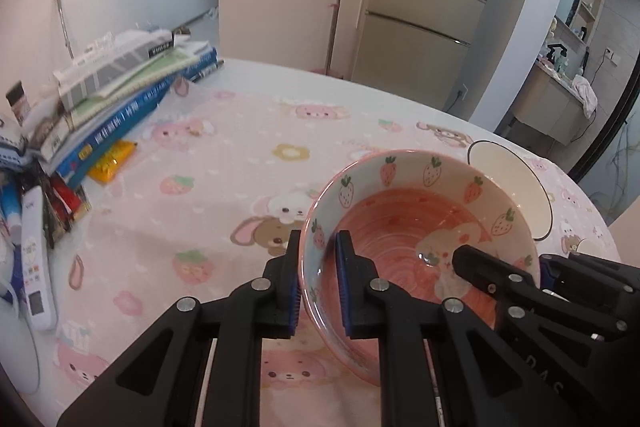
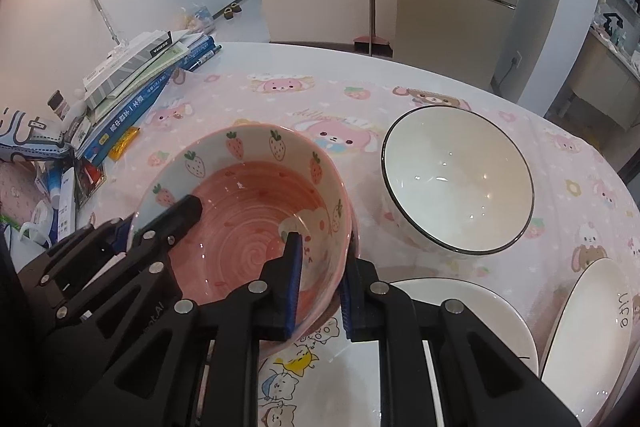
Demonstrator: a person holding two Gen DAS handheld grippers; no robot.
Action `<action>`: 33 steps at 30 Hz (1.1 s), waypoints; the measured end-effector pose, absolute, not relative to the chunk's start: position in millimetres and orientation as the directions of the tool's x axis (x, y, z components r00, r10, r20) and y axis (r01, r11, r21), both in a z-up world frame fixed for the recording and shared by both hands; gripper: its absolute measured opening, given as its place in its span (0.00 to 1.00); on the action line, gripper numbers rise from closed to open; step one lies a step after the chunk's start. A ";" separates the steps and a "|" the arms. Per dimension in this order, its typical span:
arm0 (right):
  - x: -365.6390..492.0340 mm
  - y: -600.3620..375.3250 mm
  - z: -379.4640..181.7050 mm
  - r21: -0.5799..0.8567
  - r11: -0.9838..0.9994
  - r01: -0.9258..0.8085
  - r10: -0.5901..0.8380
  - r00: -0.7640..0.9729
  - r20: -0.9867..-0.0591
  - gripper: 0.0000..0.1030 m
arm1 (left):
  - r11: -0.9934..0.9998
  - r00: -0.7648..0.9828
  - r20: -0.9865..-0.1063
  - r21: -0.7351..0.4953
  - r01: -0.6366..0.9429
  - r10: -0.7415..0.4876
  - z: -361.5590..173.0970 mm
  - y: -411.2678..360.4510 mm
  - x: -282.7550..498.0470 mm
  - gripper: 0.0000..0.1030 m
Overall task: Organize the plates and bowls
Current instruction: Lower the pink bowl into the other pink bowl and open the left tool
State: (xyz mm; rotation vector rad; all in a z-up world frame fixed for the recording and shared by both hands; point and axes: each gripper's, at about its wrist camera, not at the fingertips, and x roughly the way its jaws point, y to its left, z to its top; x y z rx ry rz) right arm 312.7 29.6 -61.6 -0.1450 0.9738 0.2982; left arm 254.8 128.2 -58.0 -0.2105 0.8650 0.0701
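Soft indoor light — fisheye-warped, dark-vignetted edges.

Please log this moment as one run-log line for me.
step: moving strawberry bowl | left claw: shut on rim | right claw: shut on opposite rim | white bowl: beside it, untouched

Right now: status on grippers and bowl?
Left gripper and right gripper shut on strawberry bowl rim, opposite sides. White bowl beside it, plates near.

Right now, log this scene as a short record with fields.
held item: strawberry bowl, pink inside
left gripper: shut on the bowl's left rim
right gripper: shut on its right rim
beside it: white bowl, black rim, empty
near edge: cartoon plate, partly under the held bowl; lettered plate to its right
surface: pink tablecloth
far left: book stack
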 end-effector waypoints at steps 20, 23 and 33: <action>313.8 26.5 -55.9 0.032 0.943 -0.331 0.214 0.529 -0.822 0.19 | 0.913 0.593 -0.778 -0.372 -0.170 -0.207 -67.8 154.7 254.9 0.12; 309.3 32.3 -54.9 -0.035 0.942 -0.335 0.167 0.555 -0.815 0.17 | 0.923 0.601 -0.777 -0.349 -0.163 -0.188 -64.6 152.0 252.9 0.12; 310.4 23.5 -47.3 -0.036 0.944 -0.329 0.157 0.541 -0.826 0.17 | 0.946 0.626 -0.770 -0.282 -0.157 -0.126 -55.8 142.7 250.7 0.11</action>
